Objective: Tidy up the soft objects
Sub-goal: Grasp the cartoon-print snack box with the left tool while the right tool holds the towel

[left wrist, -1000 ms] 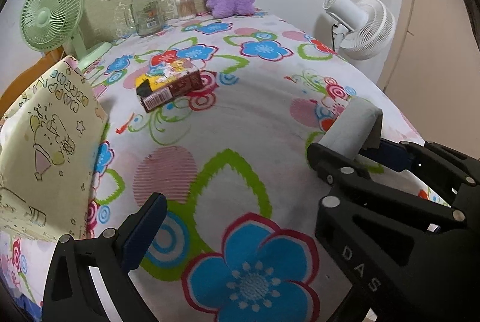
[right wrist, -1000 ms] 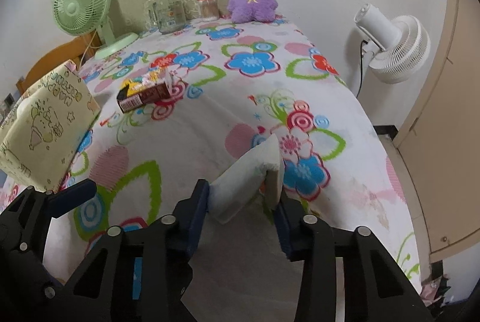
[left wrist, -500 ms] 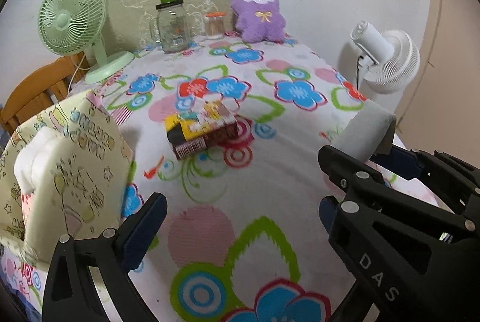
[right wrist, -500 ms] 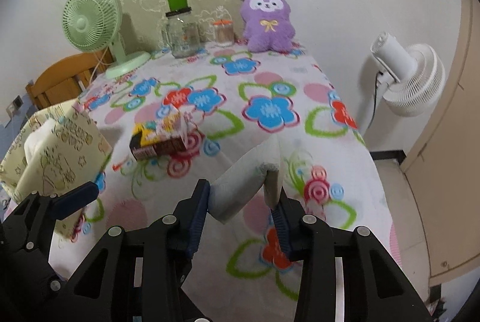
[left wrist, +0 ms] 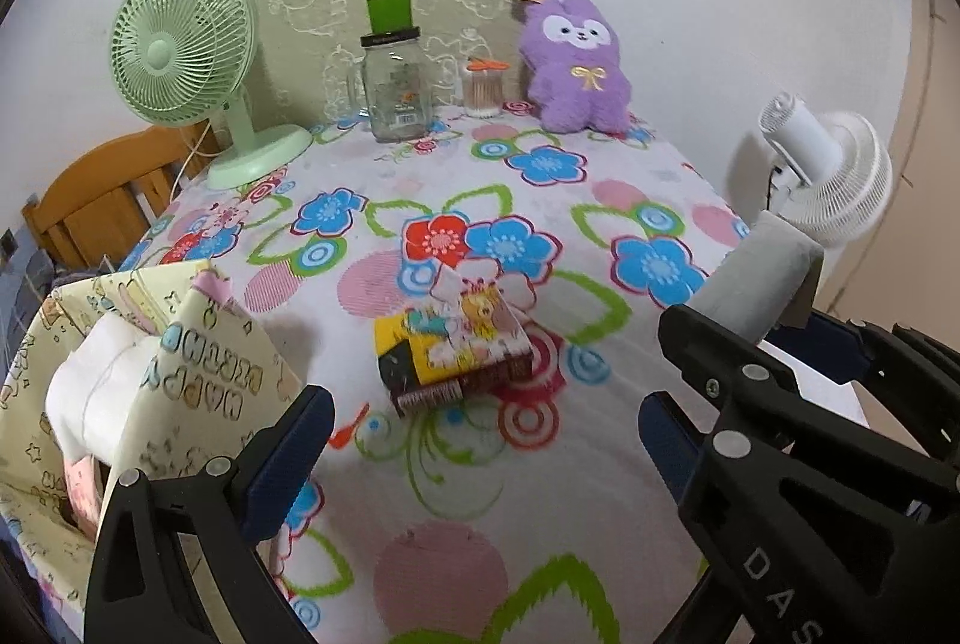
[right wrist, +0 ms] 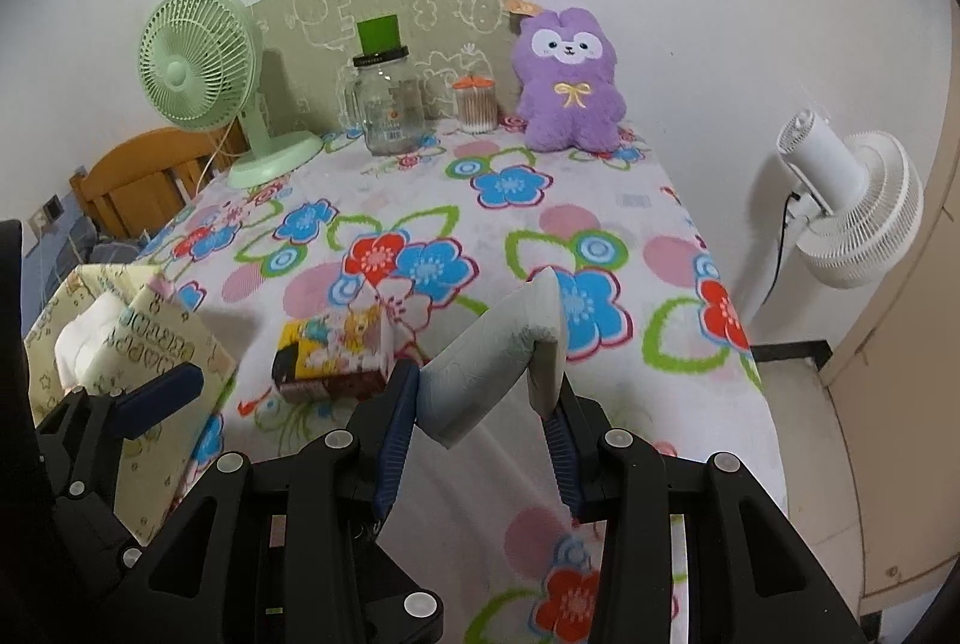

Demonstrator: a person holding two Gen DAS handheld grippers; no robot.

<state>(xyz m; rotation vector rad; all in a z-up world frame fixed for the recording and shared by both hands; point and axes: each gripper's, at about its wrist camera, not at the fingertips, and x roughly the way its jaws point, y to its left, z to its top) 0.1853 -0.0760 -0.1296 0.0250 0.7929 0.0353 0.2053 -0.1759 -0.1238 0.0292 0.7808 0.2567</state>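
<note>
The folded grey soft pad (right wrist: 498, 344) is squeezed between the right gripper (right wrist: 480, 404) fingers, above the counter (right wrist: 600, 200). It should be carried gently toward the yellow bag (right wrist: 138, 344) at nine o'clock. The left gripper (left wrist: 480, 440) fingers are spread, holding nothing.

Green desk fan (left wrist: 183, 44) standing at table's far left corner. Glass jar (left wrist: 393, 89) sitting beside small cotton-swab container (left wrist: 483, 89). White fan (right wrist: 852, 218) standing off table's right edge. Wooden chair (left wrist: 114, 194) showing behind left edge.
</note>
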